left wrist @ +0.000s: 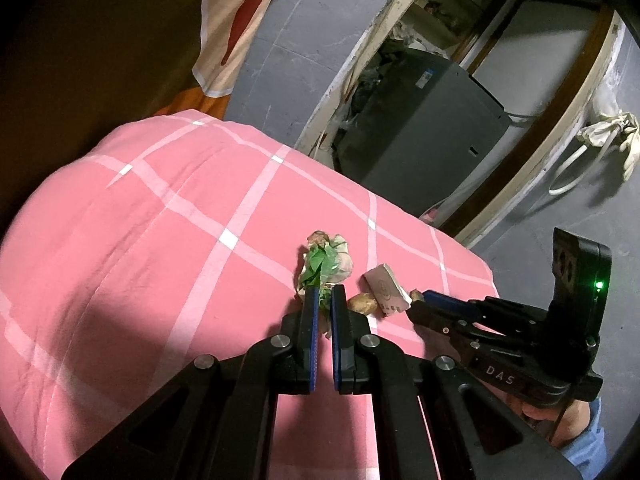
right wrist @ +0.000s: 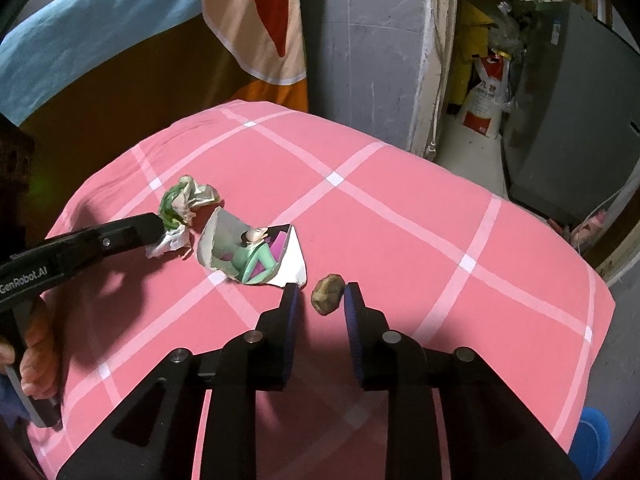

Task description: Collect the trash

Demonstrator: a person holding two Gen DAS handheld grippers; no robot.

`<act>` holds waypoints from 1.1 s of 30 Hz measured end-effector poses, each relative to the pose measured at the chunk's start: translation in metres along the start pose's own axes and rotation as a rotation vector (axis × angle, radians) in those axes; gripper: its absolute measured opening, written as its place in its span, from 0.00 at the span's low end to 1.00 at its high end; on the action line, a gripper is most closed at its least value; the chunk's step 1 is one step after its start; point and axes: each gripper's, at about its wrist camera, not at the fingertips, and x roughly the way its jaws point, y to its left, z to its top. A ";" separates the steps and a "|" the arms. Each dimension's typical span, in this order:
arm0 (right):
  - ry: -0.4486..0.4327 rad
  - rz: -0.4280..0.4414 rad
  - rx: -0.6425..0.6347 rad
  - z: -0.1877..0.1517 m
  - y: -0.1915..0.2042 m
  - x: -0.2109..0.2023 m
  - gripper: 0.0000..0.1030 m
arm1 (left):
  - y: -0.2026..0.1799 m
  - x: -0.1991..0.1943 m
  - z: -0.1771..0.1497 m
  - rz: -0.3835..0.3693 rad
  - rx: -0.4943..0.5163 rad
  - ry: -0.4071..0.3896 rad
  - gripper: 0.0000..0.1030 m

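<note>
On the pink checked bedcover [left wrist: 160,220] lies a crumpled green-and-white wrapper [left wrist: 328,264], and my left gripper [left wrist: 325,293] is shut on its near edge. From the right wrist view the same wrapper [right wrist: 186,200] shows at the left gripper's [right wrist: 158,222] tip. A torn carton piece [right wrist: 252,252] with a cartoon figure lies beside it. A small brown lump [right wrist: 328,289] sits between the fingertips of my right gripper [right wrist: 320,298], which stands open with a gap on the left side. Another brown lump [left wrist: 362,304] lies next to the left gripper's right finger.
The bedcover [right wrist: 440,240] drops off at the right and far edges. Beyond it stand a grey wall, a doorway, a grey cabinet [left wrist: 420,128] and a printed sack [right wrist: 486,92]. A cloth [right wrist: 256,20] hangs at the back. A blue tub [right wrist: 592,432] sits low right.
</note>
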 end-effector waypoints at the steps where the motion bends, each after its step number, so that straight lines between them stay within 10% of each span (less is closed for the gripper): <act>1: 0.000 0.006 -0.003 0.000 0.000 -0.001 0.10 | 0.000 -0.001 0.000 -0.007 0.000 -0.003 0.03; 10: -0.079 -0.015 0.004 -0.003 0.000 -0.018 0.09 | -0.001 -0.014 -0.002 -0.063 -0.001 -0.064 0.03; 33: -0.619 -0.142 -0.021 -0.062 0.011 -0.152 0.09 | -0.107 -0.077 -0.030 -0.128 0.252 -0.302 0.03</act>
